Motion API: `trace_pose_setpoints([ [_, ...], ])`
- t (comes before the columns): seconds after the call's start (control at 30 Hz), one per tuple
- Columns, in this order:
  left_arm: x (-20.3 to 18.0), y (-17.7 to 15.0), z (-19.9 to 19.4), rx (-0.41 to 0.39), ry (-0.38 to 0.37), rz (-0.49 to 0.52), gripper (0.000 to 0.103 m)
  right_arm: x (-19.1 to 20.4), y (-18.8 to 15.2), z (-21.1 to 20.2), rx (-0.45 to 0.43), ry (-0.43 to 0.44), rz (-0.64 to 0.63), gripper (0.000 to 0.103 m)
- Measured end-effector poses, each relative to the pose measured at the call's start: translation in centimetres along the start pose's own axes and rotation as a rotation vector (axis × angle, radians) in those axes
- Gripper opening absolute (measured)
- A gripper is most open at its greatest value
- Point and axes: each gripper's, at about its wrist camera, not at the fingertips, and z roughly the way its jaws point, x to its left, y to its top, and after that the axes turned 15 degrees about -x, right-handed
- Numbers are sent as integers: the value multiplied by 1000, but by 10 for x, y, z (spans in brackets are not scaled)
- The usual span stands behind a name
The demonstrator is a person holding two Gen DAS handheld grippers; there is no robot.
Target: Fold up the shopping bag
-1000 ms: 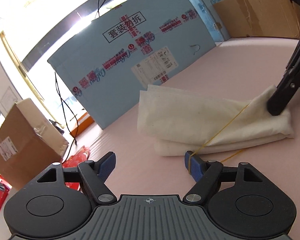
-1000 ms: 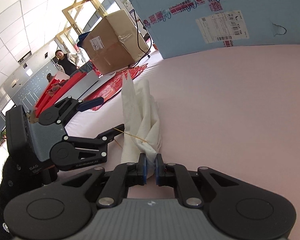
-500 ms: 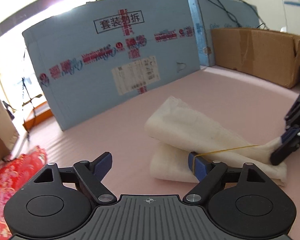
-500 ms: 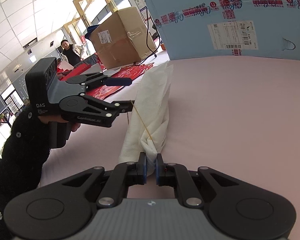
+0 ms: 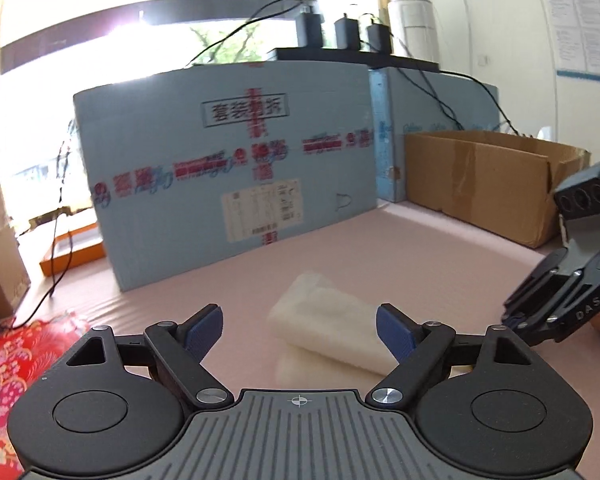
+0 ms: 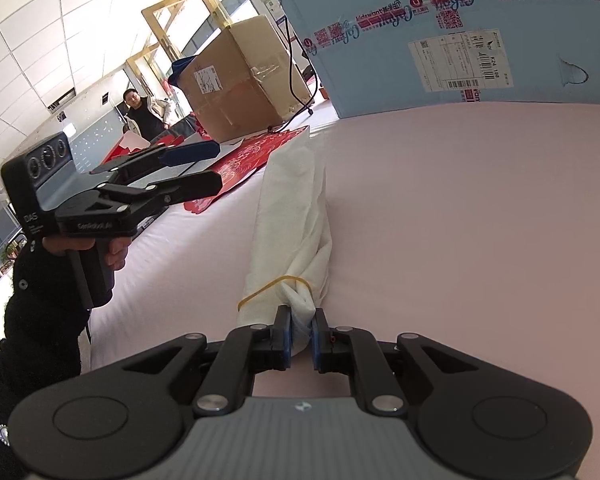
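The folded white shopping bag [image 6: 292, 216] lies as a long bundle on the pink table, with a yellow rubber band [image 6: 276, 286] looped around its near end. It also shows in the left wrist view [image 5: 332, 328], below the open jaws. My right gripper [image 6: 300, 338] is shut on the bag's near tip, just behind the band. My left gripper [image 5: 300, 328] is open and empty, held above the bag. In the right wrist view the left gripper [image 6: 204, 168] hovers to the bag's left, clear of it. The right gripper [image 5: 540, 312] shows at the right edge.
A large blue carton [image 5: 228, 192] stands along the table's far side, with a brown cardboard box [image 5: 484, 184] to its right. A red patterned cloth [image 5: 4, 368] lies at the left. Another brown box [image 6: 236, 84] and a standing person [image 6: 144, 114] are beyond the table.
The rubber band came off my left finger and now sits around the bag's end. My left gripper lifted up and away from the bag. The right gripper kept its grip.
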Motion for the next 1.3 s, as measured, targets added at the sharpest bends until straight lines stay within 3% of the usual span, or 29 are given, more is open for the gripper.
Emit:
trace_pose_setpoints([
  [0.13, -29, 4, 9, 41, -51, 114, 86, 1, 0, 0, -3, -3, -6, 11],
  [0.5, -56, -12, 31, 191, -25, 290, 86, -1, 0, 0, -3, 1, 0, 11],
  [0.67, -59, -8, 30, 184, -29, 298, 86, 0, -1, -1, -4, -1, -4, 11],
  [0.97, -63, -11, 49, 227, 10, 322, 89, 27, -7, -2, -18, -39, -202, 11],
  [1.07, -51, -8, 58, 217, 15, 263, 89, 37, -10, -3, -22, -46, -274, 11],
  [1.2, -22, -8, 83, 229, -3, 98, 90, 54, -17, -3, -27, -47, -406, 11],
  [1.3, -12, -8, 100, 225, 28, 41, 90, 67, -25, -4, -35, -55, -521, 11],
])
